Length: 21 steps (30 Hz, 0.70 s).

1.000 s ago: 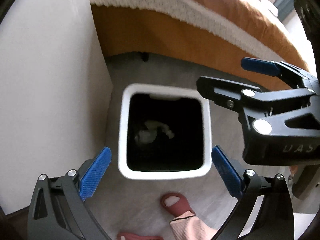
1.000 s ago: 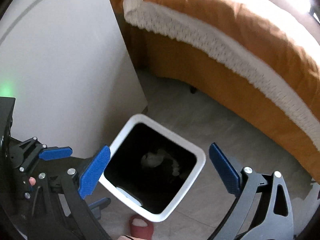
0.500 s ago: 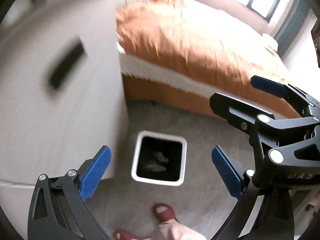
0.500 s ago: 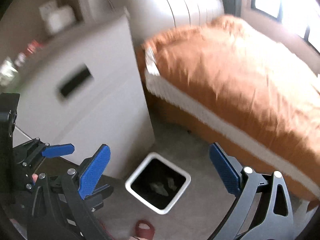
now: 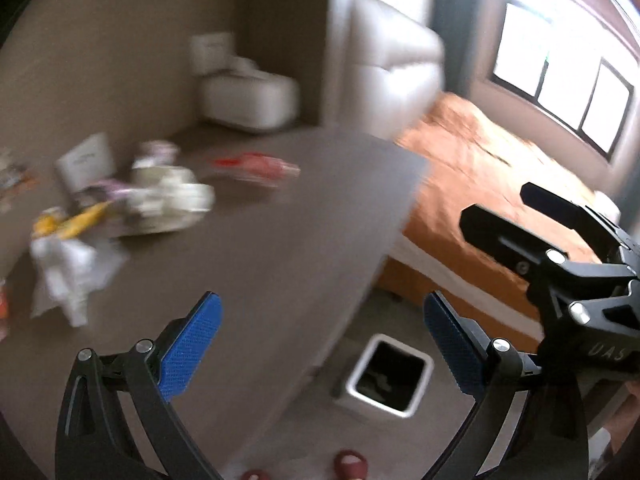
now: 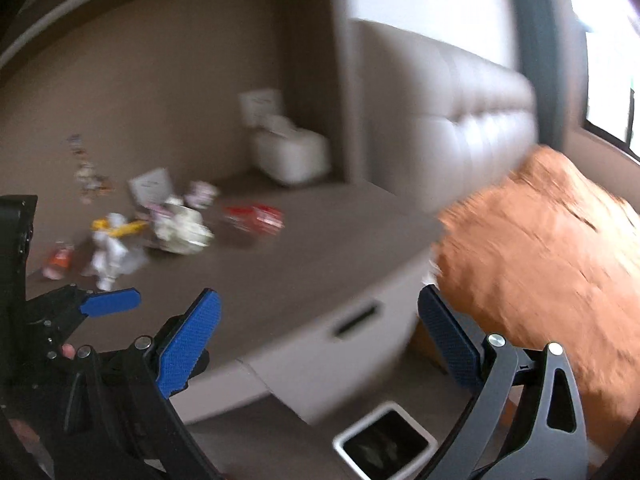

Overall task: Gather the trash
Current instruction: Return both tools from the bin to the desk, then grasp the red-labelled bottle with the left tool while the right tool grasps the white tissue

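Observation:
Both views are blurred by motion. Trash lies on the brown cabinet top (image 5: 280, 248): crumpled white paper (image 5: 68, 272), a yellow wrapper (image 5: 72, 222), a pale crumpled wad (image 5: 172, 198) and a red wrapper (image 5: 256, 164). The same pile shows in the right wrist view, with the white paper (image 6: 110, 254) and the red wrapper (image 6: 256, 216). The white bin (image 5: 386, 378) with a black liner stands on the floor below the cabinet, with scraps inside; it also shows in the right wrist view (image 6: 386, 442). My left gripper (image 5: 320, 344) is open and empty. My right gripper (image 6: 320, 340) is open and empty.
A white box-shaped container (image 5: 248, 96) stands at the back of the cabinet top. A bed with an orange cover (image 5: 492, 176) lies to the right, with a padded headboard (image 6: 472, 132). The person's red slippers (image 5: 350, 464) are on the floor near the bin.
Both grippers have risen and tilted up from over the bin to above the cabinet top. The trash pile has come into view and the bin has dropped to the lower edge.

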Motion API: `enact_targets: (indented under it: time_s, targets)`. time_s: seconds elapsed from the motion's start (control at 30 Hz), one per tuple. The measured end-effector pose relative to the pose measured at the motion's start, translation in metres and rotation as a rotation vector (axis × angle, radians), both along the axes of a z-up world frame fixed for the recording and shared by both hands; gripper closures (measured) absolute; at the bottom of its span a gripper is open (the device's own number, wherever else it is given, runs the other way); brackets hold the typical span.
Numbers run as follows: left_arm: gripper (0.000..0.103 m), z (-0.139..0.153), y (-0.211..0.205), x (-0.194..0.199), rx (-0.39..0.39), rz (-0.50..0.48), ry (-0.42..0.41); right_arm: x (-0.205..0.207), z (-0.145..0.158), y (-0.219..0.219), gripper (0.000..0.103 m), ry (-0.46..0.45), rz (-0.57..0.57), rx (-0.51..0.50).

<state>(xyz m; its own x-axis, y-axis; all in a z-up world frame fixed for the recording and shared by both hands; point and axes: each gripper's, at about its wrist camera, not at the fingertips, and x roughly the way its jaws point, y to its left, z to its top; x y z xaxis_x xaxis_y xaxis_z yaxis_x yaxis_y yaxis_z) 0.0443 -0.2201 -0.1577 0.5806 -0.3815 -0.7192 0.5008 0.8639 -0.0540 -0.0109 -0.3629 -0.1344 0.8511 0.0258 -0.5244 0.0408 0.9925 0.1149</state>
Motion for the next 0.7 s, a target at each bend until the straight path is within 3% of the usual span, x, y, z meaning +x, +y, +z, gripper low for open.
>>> enact_targets:
  time_s: [0.4, 0.7]
  targets:
    - [0.005, 0.034, 0.196, 0.014, 0.003, 0.408, -0.089, 0.056, 0.032, 0.165, 0.005, -0.034, 0.355, -0.024]
    - [0.005, 0.015, 0.296, 0.044, 0.058, 0.533, -0.101, 0.100, 0.010, 0.258, 0.005, 0.024, 0.457, -0.037]
